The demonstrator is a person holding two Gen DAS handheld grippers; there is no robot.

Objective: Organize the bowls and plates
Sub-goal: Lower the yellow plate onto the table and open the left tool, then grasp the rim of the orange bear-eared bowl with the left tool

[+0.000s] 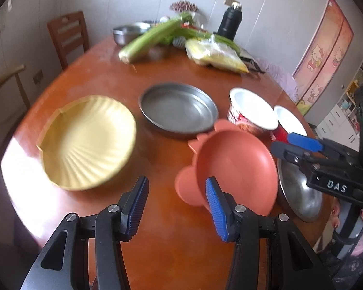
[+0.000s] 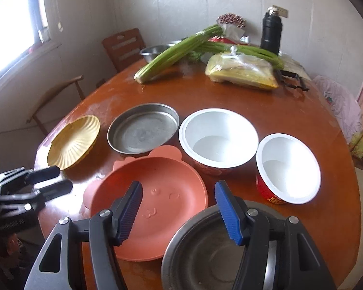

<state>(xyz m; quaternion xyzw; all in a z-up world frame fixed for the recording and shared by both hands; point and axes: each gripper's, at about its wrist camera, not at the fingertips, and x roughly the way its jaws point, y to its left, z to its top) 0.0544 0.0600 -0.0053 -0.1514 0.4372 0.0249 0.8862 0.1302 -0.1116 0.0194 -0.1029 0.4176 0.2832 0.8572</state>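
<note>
On the round wooden table (image 2: pixel 230 96) lie a ribbed yellow plate (image 2: pixel 75 142), a flat metal pan (image 2: pixel 145 130), a pink bear-eared plate (image 2: pixel 157 193), a large red bowl with a white inside (image 2: pixel 217 135), a smaller one (image 2: pixel 288 166) and a steel bowl (image 2: pixel 205 249) at the near edge. My right gripper (image 2: pixel 179 193) hovers open over the pink plate and the steel bowl's rim, holding nothing. My left gripper (image 1: pixel 175 193) is open and empty above the table between the yellow plate (image 1: pixel 89 142) and the pink plate (image 1: pixel 234 166). Each view catches the other gripper: the right gripper (image 1: pixel 290 145), the left gripper (image 2: pixel 60 177).
At the far side lie celery stalks (image 2: pixel 176 50), a bag of corn (image 2: pixel 242 72), a black flask (image 2: pixel 271 31), another steel bowl (image 2: pixel 155 50) and black tongs (image 2: pixel 292 79). Wooden chairs (image 2: pixel 125 46) stand by the far left edge, under a window.
</note>
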